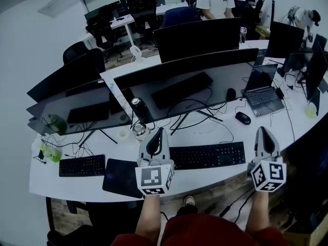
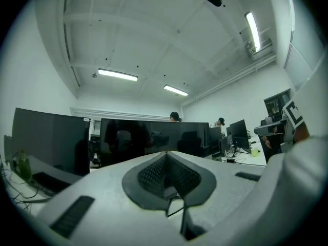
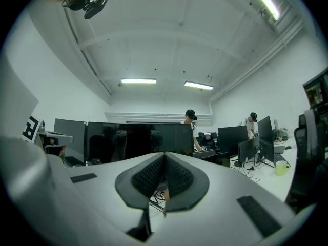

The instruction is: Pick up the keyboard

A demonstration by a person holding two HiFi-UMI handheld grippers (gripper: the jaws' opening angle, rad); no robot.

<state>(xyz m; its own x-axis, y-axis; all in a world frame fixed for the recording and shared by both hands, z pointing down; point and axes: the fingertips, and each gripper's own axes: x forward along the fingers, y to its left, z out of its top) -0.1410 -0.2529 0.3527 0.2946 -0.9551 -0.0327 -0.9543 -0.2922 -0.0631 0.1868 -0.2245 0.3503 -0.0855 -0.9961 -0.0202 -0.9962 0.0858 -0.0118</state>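
Observation:
A black keyboard (image 1: 207, 155) lies flat on the white desk (image 1: 215, 176) in front of the wide monitor (image 1: 187, 83). My left gripper (image 1: 159, 133) hovers just off the keyboard's left end, jaws shut and empty. Beyond the keyboard's right end hangs my right gripper (image 1: 263, 132), shut as well with nothing in it. In the left gripper view the closed left gripper (image 2: 166, 174) points level at the monitors. The right gripper view shows the right gripper (image 3: 164, 176) pressed together in the same way. Neither touches the keyboard.
A second keyboard (image 1: 82, 165) and a dark mouse pad (image 1: 122, 177) lie at the left. A can (image 1: 137, 106) and a glass (image 1: 140, 131) stand behind my left gripper. A mouse (image 1: 243, 118), a laptop (image 1: 262, 94) and loose cables sit further right. People work at the back desks.

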